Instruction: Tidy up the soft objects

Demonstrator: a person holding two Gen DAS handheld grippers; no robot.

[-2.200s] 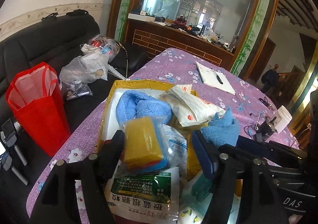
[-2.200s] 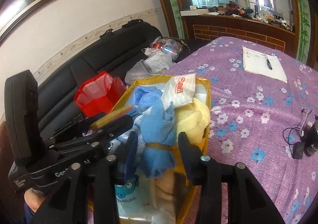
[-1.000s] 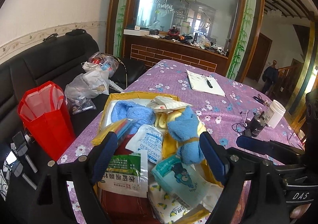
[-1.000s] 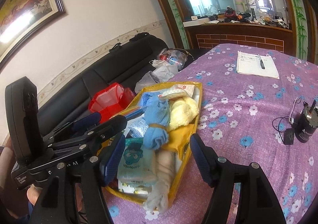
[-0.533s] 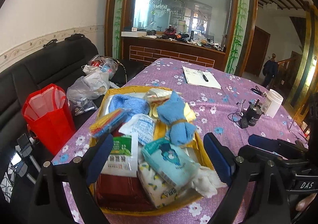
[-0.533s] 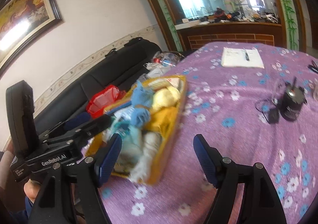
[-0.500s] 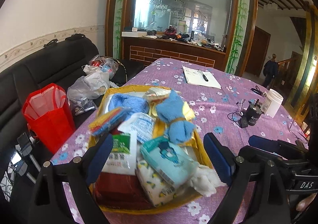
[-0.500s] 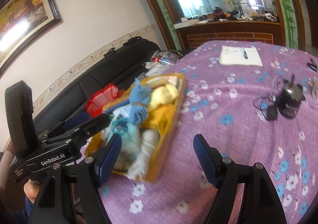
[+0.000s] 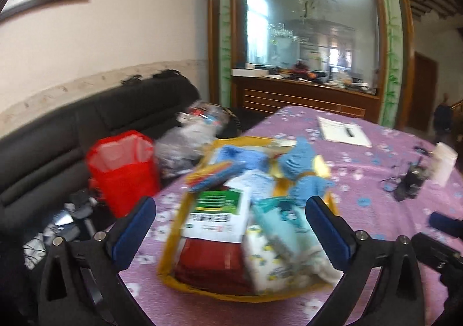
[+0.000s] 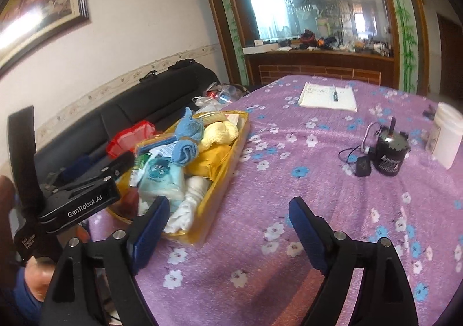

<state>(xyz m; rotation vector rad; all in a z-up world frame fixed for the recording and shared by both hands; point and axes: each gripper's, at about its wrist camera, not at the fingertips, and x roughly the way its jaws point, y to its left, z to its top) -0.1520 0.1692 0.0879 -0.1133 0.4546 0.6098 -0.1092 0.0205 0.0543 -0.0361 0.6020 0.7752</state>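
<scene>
A yellow tray (image 9: 231,297) (image 10: 231,158) on the purple flowered table holds soft things. A rolled blue towel (image 9: 303,178) (image 10: 185,135) rests on top beside a yellow towel (image 10: 217,132). A teal tissue pack (image 9: 283,224) (image 10: 162,175), a green-and-white packet (image 9: 220,210) and a white cloth (image 10: 188,204) lie nearer the front. My left gripper (image 9: 231,224) hovers before the tray, its jaws opening with nothing between the pads. My right gripper (image 10: 228,222) is over bare tablecloth to the right of the tray, its jaws opening and empty too.
A red bag (image 9: 124,167) and plastic bags (image 9: 188,141) lie on the black sofa (image 9: 58,138) left of the table. A notebook with a pen (image 10: 330,97), a black cylinder with a cable (image 10: 390,155) and a white cup (image 10: 445,135) stand on the table's right half.
Both grippers let go of their items in the tray, drew back from it and spread their jaws wider. The right gripper has swung right, over the tablecloth.
</scene>
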